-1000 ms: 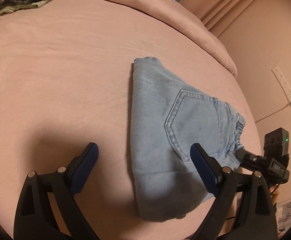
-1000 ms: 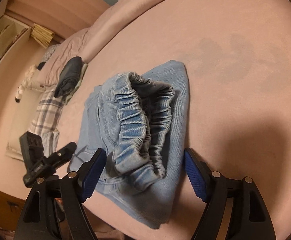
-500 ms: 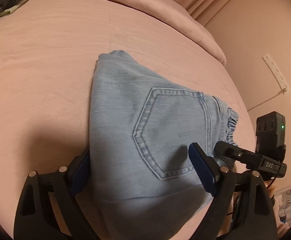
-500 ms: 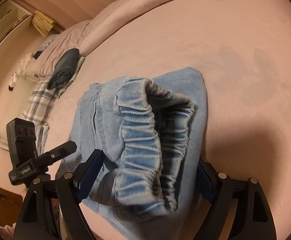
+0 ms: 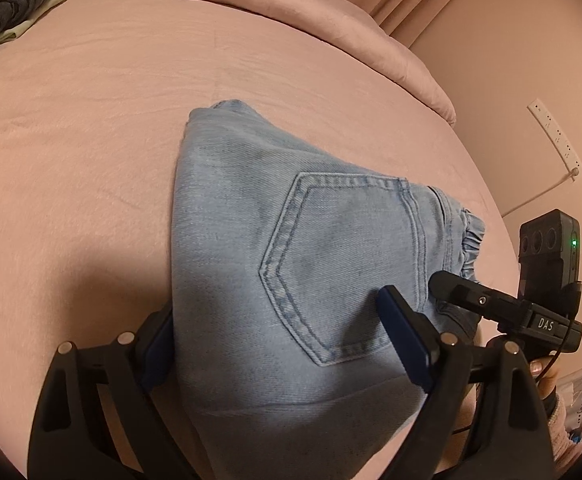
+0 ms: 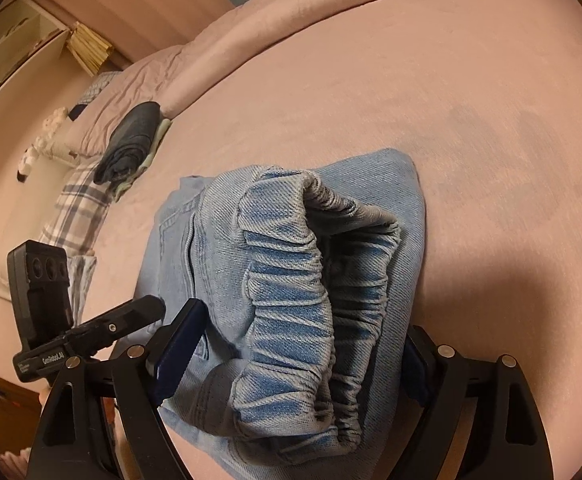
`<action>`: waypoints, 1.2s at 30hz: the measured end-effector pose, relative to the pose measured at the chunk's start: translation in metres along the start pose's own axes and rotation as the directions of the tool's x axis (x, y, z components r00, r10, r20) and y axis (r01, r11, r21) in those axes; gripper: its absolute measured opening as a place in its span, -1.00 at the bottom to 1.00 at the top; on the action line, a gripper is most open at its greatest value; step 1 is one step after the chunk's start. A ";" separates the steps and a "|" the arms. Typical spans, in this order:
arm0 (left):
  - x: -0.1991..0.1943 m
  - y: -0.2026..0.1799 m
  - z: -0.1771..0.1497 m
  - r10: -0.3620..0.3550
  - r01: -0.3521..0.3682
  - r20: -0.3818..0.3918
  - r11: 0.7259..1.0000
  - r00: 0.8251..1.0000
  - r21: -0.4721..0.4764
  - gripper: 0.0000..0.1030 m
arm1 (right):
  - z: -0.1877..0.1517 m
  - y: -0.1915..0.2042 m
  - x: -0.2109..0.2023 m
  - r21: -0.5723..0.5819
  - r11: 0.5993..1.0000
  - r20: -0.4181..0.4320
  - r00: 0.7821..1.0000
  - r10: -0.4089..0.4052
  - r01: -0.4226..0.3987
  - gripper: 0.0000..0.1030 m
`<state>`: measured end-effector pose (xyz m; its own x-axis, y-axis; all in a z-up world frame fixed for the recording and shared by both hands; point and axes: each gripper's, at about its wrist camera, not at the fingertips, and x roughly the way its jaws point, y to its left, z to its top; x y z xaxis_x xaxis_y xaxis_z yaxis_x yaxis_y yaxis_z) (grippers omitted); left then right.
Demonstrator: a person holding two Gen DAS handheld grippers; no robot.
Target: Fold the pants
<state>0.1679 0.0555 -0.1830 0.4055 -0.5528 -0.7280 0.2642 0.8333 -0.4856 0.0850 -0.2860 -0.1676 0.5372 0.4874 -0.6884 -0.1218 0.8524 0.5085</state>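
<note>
The folded jeans (image 5: pixel 291 280) lie on the pink bed (image 5: pixel 71 140), long axis running away from both claws. Left claw (image 5: pixel 279 344) and right claw (image 6: pixel 291 344) each straddle one end, jaws wide, nothing pinched.

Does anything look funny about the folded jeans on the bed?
Yes. The jeans lie folded on the pink bed, but their stretchy waistband gapes open and stands up like a tunnel mouth instead of lying flat.
</note>
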 end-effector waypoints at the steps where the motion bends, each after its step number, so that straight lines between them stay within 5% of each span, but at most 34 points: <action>1: 0.000 0.000 0.000 0.000 0.000 0.000 1.000 1.000 0.000 0.75 | 0.000 0.001 0.000 0.000 1.000 -0.001 1.000 -0.002 0.002 0.70; 36: 0.006 -0.005 0.004 0.059 -0.059 -0.007 0.998 0.998 0.037 0.66 | -0.003 0.013 0.004 -0.048 0.996 0.013 0.997 -0.078 0.078 0.70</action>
<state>0.1724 0.0480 -0.1831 0.4140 -0.5025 -0.7590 0.2719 0.8640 -0.4237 0.0828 -0.2721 -0.1650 0.5561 0.4173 -0.7188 -0.1193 0.8960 0.4278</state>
